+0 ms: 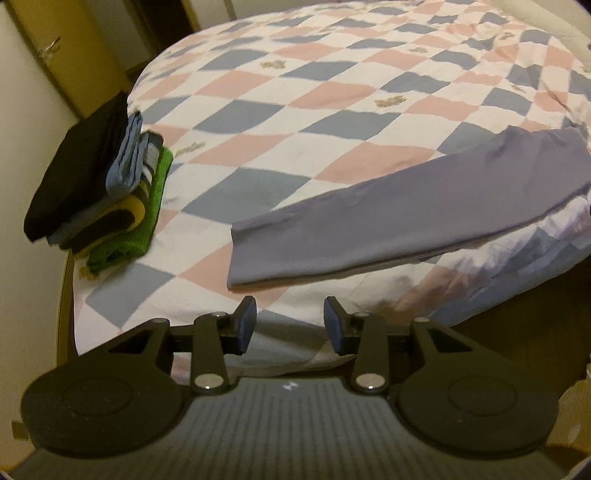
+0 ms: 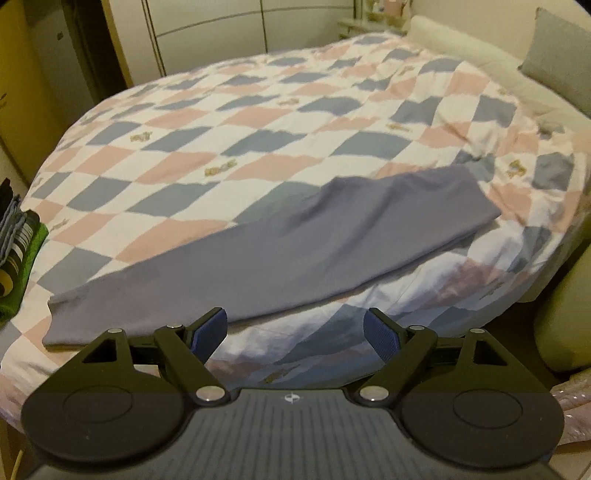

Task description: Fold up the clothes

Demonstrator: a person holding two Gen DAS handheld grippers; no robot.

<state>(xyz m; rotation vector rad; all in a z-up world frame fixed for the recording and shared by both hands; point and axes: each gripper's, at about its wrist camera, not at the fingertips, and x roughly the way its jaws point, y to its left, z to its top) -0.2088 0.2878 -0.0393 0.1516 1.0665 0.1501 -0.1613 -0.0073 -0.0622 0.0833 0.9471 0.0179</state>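
Note:
A long grey-purple garment (image 1: 388, 206) (image 2: 295, 247) lies flat along the near edge of the bed, folded into a narrow strip. My left gripper (image 1: 290, 325) hovers open just in front of the strip's left end, holding nothing. Below the strip's middle, my right gripper (image 2: 295, 334) stands open and apart from the cloth, over the quilt's hanging side. A stack of folded clothes (image 1: 99, 184) (image 2: 18, 251) in black, blue, striped and green sits at the bed's left corner.
The bed carries a checked quilt (image 1: 332, 110) (image 2: 258, 140) in pink, blue and white. Pillows (image 2: 517, 66) lie at the far right. Wardrobe doors (image 2: 207, 33) stand beyond the bed. A pale cushion (image 2: 565, 317) sits low on the right.

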